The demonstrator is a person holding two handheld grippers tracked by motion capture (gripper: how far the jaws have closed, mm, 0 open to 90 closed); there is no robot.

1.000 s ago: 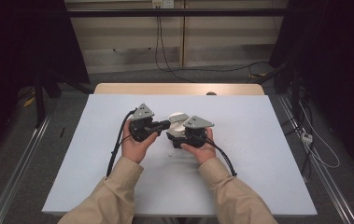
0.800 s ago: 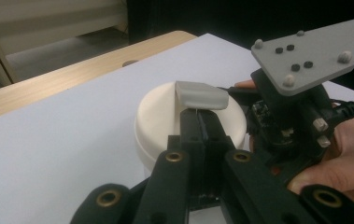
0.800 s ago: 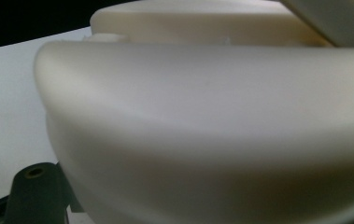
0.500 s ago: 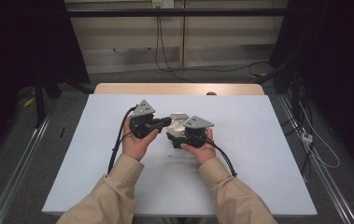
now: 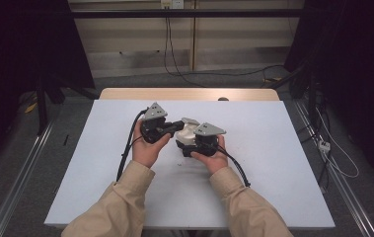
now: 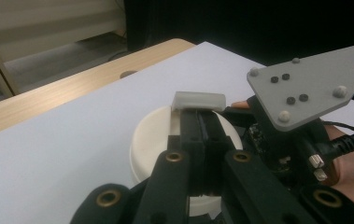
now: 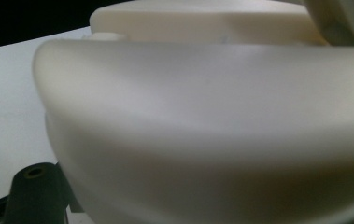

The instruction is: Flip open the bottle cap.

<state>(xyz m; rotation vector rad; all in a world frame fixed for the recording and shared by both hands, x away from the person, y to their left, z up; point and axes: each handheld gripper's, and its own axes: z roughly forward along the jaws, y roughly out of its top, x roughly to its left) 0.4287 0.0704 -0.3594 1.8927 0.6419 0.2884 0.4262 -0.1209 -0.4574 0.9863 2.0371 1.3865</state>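
Cream round container (image 5: 187, 132) held between two grippers, mid-table (image 5: 273, 163).
Left gripper (image 6: 201, 122) reaches level from its left, jaws shut on a pale tab (image 6: 199, 100) atop it; right gripper (image 5: 187, 145), wrist bent inward, clamps its near rim.

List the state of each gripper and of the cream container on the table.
Left gripper: shut, jaws together over the container, by the grey tab.
Right gripper: shut on cream container.
Cream container: lid on, held at the white table between both grippers.
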